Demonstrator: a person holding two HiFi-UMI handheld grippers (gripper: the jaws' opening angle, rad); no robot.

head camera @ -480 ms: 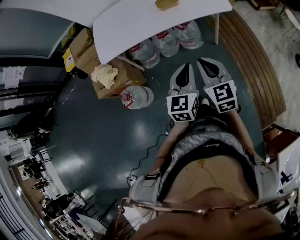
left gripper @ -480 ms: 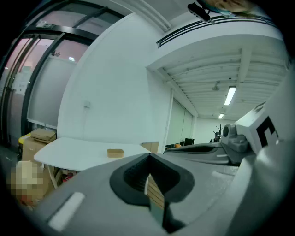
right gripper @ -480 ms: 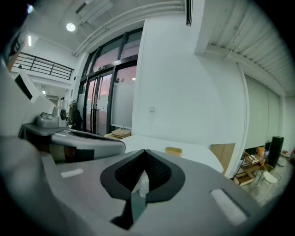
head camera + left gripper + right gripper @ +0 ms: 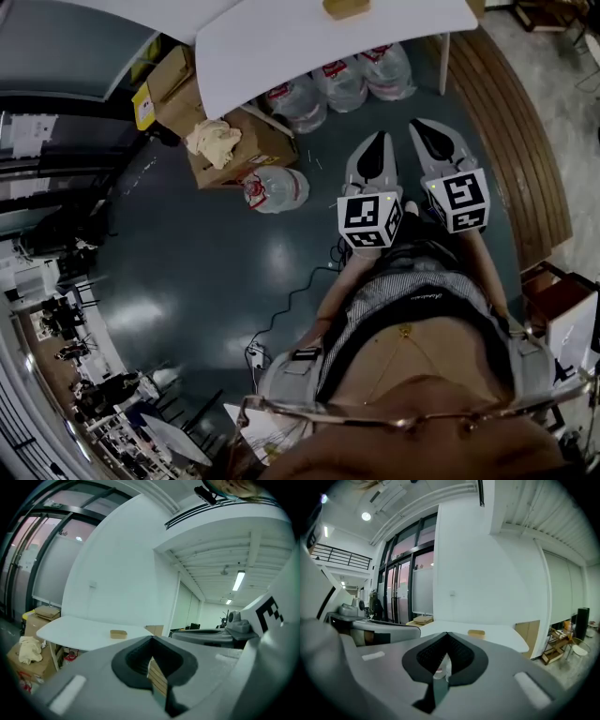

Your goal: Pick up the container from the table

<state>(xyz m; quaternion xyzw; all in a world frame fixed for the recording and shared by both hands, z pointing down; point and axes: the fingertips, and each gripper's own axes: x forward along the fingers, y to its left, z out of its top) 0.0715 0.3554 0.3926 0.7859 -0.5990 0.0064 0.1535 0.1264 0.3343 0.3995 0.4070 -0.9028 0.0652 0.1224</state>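
A small tan container [image 4: 345, 7] lies on the white table [image 4: 281, 42] at the top of the head view, well ahead of both grippers. My left gripper [image 4: 378, 141] and right gripper [image 4: 424, 127] are held side by side over the dark floor, short of the table. Each is shut, with nothing between its jaws. In the left gripper view the container [image 4: 118, 634] sits on the table left of the jaw tips of my left gripper [image 4: 151, 639]. In the right gripper view the container [image 4: 476, 633] is just right of the jaw tips of my right gripper [image 4: 447, 634].
Large water bottles [image 4: 342, 84] stand under the table and one [image 4: 277, 190] lies on the floor. Cardboard boxes [image 4: 244, 155] with a cloth [image 4: 214, 139] sit to the left. A curved wooden bench [image 4: 516, 141] runs along the right. A cable [image 4: 291, 309] trails on the floor.
The head view has shifted slightly, so the table sits a little higher in the picture. Both grippers remain shut and side by side.
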